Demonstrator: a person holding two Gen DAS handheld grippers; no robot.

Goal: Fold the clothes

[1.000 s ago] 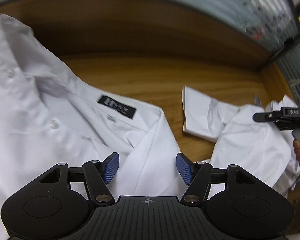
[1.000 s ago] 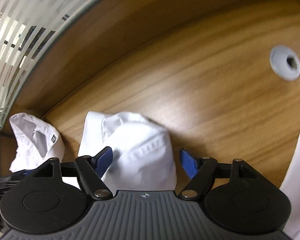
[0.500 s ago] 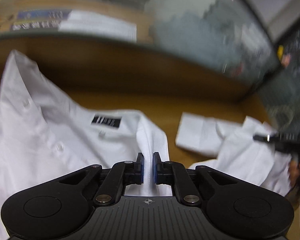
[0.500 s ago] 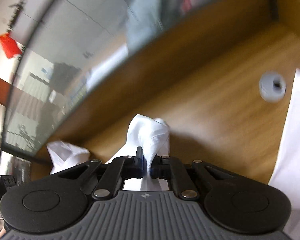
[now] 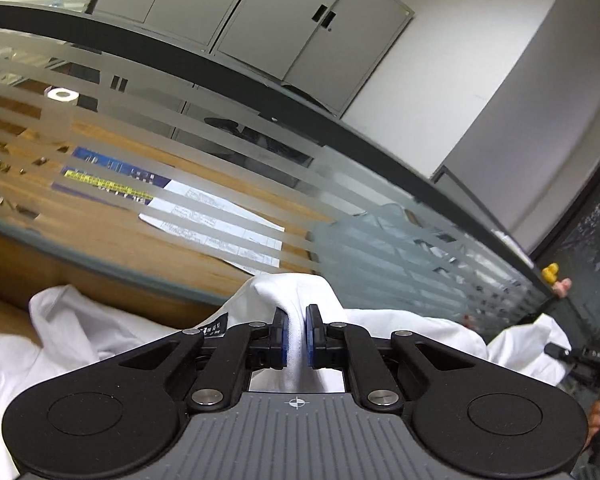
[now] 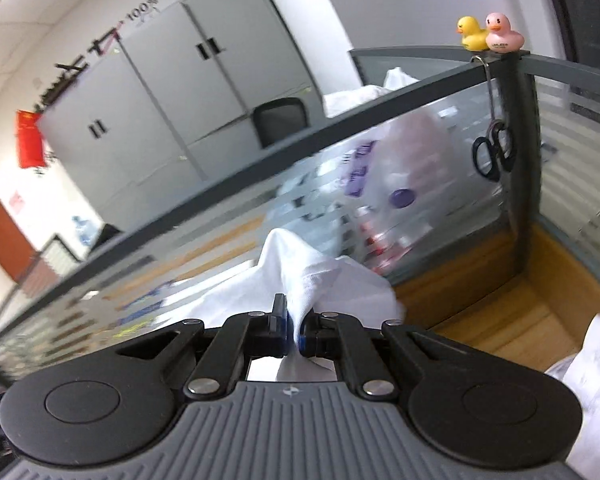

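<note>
- The left gripper [image 5: 296,336] has its jaws clenched on a pinched ridge of the white shirt [image 5: 400,322]; the cloth rises straight out from between the blue pads and peaks just beyond them.
- The right gripper [image 6: 294,330] likewise has its jaws clamped on a fold of the same white fabric [image 6: 300,276], which stands up as a tent just ahead of the pads.
- Both cameras tilt up toward the glass partition [image 5: 220,152], so the shirt looks lifted at both pinch points; the rest drapes down and away to the left in the left wrist view, its black label [image 5: 214,328] just left of the jaws.
- The cloth spans sideways between the two grips: in the left wrist view it runs rightward to the other tool at the right edge.
- The wooden tabletop [image 6: 540,304] lies below and to the far right.
- Judgement: any fold turns on keeping that held span taut and level between both grips.
</note>
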